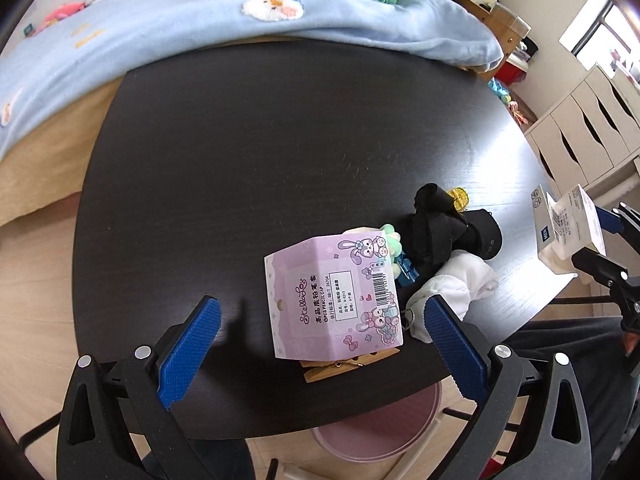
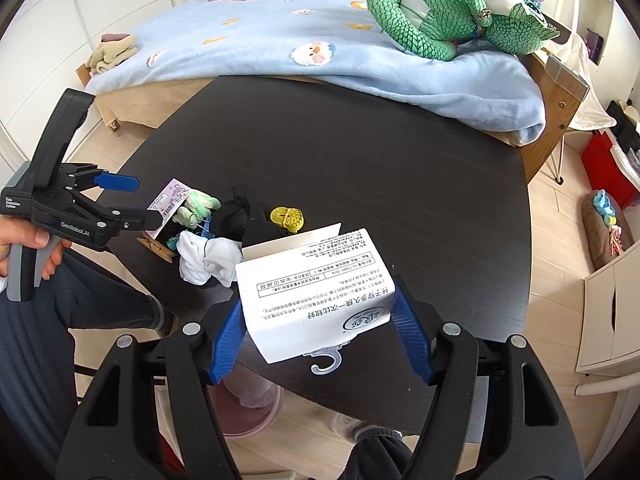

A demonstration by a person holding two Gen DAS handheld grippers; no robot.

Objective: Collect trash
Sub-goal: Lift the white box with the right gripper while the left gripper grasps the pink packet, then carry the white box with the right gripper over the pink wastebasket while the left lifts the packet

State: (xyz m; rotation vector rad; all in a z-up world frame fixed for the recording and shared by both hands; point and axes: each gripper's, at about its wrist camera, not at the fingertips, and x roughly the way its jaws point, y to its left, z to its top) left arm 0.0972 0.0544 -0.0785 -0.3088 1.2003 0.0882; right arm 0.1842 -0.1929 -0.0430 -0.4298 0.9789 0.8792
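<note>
A pink printed paper package [image 1: 334, 294] lies on the black table [image 1: 280, 140], between the fingers of my open left gripper [image 1: 320, 348], which hovers just above it. My right gripper [image 2: 320, 332] is shut on a white printed box [image 2: 316, 292] with a clear plastic hook, held above the table's near edge. The box and right gripper also show in the left wrist view [image 1: 568, 228]. The left gripper shows in the right wrist view [image 2: 132, 204], over the pink package [image 2: 168, 200]. A pink bin [image 1: 376, 428] stands on the floor under the table edge.
Beside the package lie a wooden clothespin [image 1: 348, 364], white socks [image 1: 452, 284], a black cloth bundle [image 1: 444, 228], a green plush charm [image 1: 390, 238] and a yellow tape roll [image 2: 287, 217]. A bed with a blue blanket [image 2: 320, 40] stands behind the table. White drawers [image 1: 592, 128] stand at right.
</note>
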